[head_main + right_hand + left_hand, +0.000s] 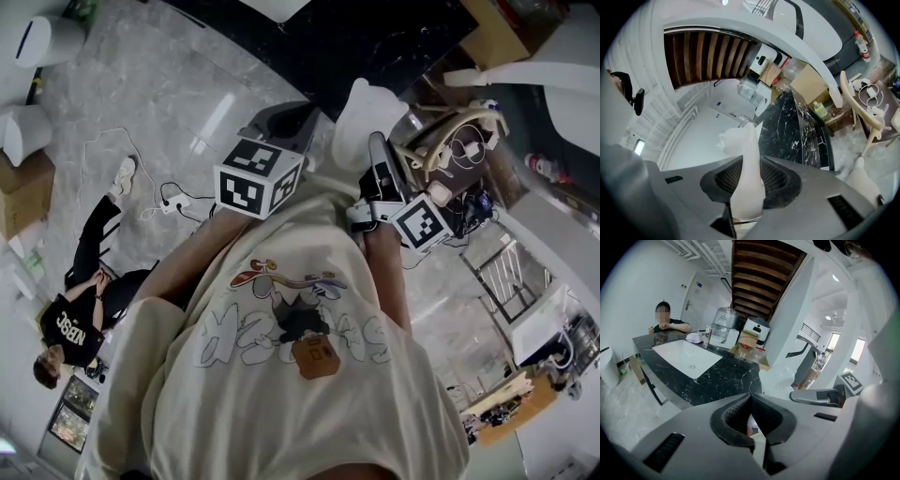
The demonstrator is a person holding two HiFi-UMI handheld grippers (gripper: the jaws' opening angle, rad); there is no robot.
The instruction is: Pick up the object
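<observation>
The person wears a cream T-shirt (309, 403) with a cartoon print. The grey left gripper (751, 416) and right gripper (749, 180) have black textured fingers (736, 418) and marker cubes (258, 178).

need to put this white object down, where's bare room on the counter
Bare: the black counter between the white sink and its near end. Crowded: the far end, with tap, water jug and boxes. Right claw holds the white object.

Glossy black marble counter (726, 376), smooth white object (747, 173)
</observation>
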